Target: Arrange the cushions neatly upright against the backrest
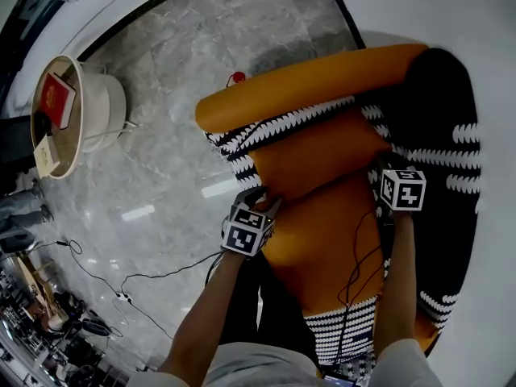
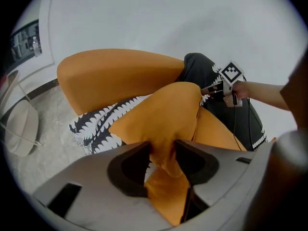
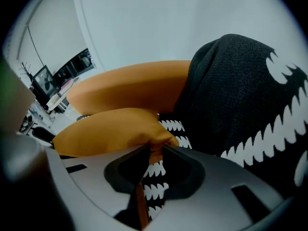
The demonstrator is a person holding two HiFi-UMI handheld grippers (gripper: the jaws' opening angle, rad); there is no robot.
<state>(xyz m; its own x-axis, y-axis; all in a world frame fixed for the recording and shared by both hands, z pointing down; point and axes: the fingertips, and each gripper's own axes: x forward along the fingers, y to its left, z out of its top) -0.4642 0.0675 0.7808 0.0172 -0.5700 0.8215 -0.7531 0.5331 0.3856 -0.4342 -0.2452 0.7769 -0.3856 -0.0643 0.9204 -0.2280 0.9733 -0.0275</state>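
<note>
At the far left a round side table (image 1: 103,107) is standing on the marble floor (image 1: 185,47), well apart from the orange sofa. Moving right, the left gripper (image 1: 260,200) is reaching in at the near left corner of the orange cushion (image 1: 314,156). In the left gripper view its jaws (image 2: 163,150) are standing wide, with that bunched corner of the cushion (image 2: 163,109) sitting between them; the fabric is brushing the pads rather than being squeezed, and a sliver of gap is showing on one side. The cushion itself is lying tilted on the seat (image 1: 347,232), leaning up toward the orange backrest (image 1: 322,71) and overlapping a black-and-white patterned cushion (image 1: 282,123) that is resting along the backrest's foot. Further right, the right gripper (image 1: 383,164) is holding the cushion's opposite corner. In the right gripper view its jaws (image 3: 154,153) are standing narrow, pinching the pointed tip of the orange cushion (image 3: 110,129) and its seam between the pads. Just beside that grip, at the right end of the sofa, a dark cushion with white tooth-shaped marks (image 3: 240,95) is bulging up against the backrest (image 3: 130,81).
</note>
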